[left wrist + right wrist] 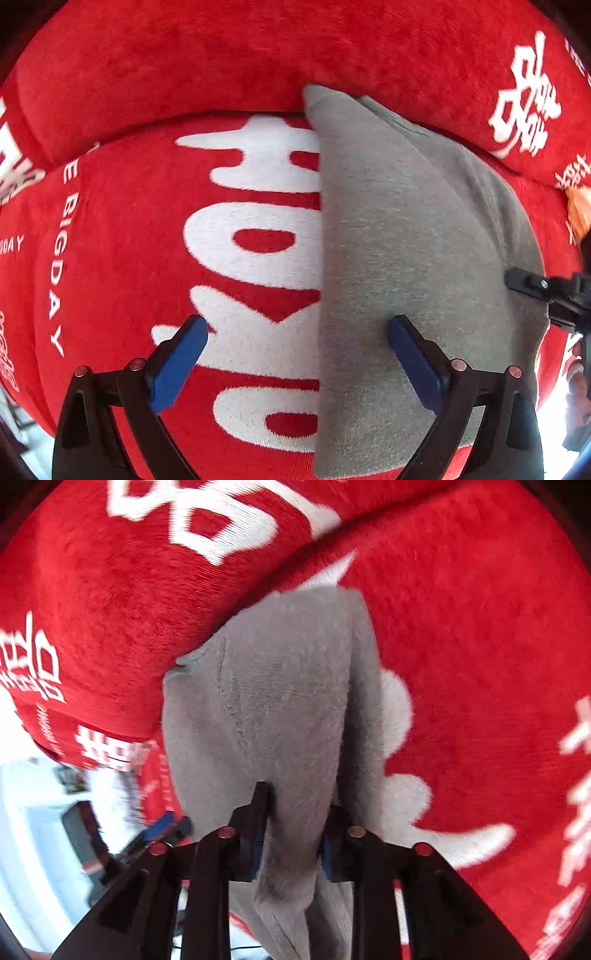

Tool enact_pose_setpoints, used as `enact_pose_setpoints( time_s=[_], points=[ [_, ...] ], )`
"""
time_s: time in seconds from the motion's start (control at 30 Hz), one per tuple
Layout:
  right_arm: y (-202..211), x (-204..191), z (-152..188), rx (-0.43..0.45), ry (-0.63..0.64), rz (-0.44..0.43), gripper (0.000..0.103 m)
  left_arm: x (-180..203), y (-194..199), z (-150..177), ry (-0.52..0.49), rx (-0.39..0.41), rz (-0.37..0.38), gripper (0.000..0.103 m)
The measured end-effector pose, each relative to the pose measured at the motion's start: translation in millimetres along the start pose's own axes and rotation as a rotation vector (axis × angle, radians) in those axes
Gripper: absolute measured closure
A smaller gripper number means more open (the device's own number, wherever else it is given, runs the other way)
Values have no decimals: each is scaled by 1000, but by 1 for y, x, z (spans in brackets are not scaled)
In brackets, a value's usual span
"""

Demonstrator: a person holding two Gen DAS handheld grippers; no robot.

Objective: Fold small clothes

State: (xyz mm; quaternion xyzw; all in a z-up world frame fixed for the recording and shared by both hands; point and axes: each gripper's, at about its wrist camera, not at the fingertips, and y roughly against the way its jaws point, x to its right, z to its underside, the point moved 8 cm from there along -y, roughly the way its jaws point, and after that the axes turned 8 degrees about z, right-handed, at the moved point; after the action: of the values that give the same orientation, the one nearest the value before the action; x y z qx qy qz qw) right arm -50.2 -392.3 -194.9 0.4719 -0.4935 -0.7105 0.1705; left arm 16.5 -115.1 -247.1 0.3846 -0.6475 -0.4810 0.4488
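The grey garment [406, 258] lay as a long, narrow strip on the red cover [129, 258], its far end tucked against a red cushion [258, 55] that rose behind it. Its left edge ran straight and crisp across the big white lettering [258, 229] printed on the cover, which suggested a lengthwise fold already made; what kind of small clothing it was could not be told. In the right wrist view a seam and a hem showed near the far end, and the near end was gathered upward into a bunched ridge.

That ridge was there because the right tool [291, 834] was clenched on the garment's near edge, the cloth pinched between its blue pads [258, 845] and lifted slightly off the cover. Holding that end probably served to carry it toward the cushion for a crosswise fold. The view was a little blurred, so the depth of the bite was unclear.

The left tool [299, 328] was released, its jaws spread wide and holding nothing. One blue finger [181, 362] hovered over the white lettering and the other over the grey cloth, so the straight folded edge ran between them. That placement looked like readiness to pin or take that edge while the other side was lifted.

At the right edge of the left wrist view, the black tip of the other tool met the garment's side.
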Motion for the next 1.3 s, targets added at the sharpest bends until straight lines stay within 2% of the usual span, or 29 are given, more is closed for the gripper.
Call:
enact_pose_setpoints(
  time_s=[0.07,0.1,0.2,0.23,0.3,0.37,0.4,0.43,0.47,0.53,0.57,0.7,0.73,0.77,0.83,0.97,1.03,1.1,1.13,1.17,1.2,1.3],
  points=[
    [15,2,8,30,27,124,67,-7,7,5,15,-1,-13,4],
    [29,-5,14,63,53,135,67,-10,12,10,13,-2,-25,4],
    [53,-19,36,109,134,76,73,-15,19,27,-20,-11,-73,4],
    [53,-30,47,101,171,63,79,-18,15,36,-47,-40,-104,4],
    [36,-44,66,46,225,91,80,-18,5,53,-82,-102,-136,4],
    [6,-27,85,-21,256,209,81,-18,6,70,-65,-130,-120,4],
    [-3,-9,91,-45,250,273,84,-17,10,76,-58,-128,-108,4],
    [-8,10,96,-62,211,302,96,-15,19,81,-55,-118,-91,4],
    [-3,16,96,-41,153,267,98,-14,30,86,-58,-104,-82,4],
    [12,30,99,-38,24,229,98,-14,55,97,-64,-74,-72,4],
    [18,34,101,-35,0,231,94,-15,66,102,-61,-64,-65,4],
    [51,17,109,-11,42,291,91,-21,114,113,-35,-3,-13,4],
    [62,8,113,6,64,293,84,-22,122,114,-33,9,-7,4],
    [70,2,116,18,75,295,68,-26,126,111,-30,21,-1,4],
    [78,-14,121,39,93,304,48,-29,140,113,-20,39,8,4],
    [82,-47,140,16,128,321,48,-31,160,117,30,46,60,4],
    [78,-58,146,-13,129,320,48,-29,173,115,45,92,85,1],
    [79,-72,146,-22,137,315,45,-25,190,110,37,158,70,1],
    [84,-76,148,-24,147,317,36,-23,195,107,29,173,54,1],
    [83,-80,147,-23,161,325,22,-20,201,103,24,187,32,1],
    [89,-82,146,-16,185,333,17,-17,208,99,27,206,15,1],
    [102,-91,140,-2,243,338,17,-8,221,88,69,229,36,1]
  ],
)
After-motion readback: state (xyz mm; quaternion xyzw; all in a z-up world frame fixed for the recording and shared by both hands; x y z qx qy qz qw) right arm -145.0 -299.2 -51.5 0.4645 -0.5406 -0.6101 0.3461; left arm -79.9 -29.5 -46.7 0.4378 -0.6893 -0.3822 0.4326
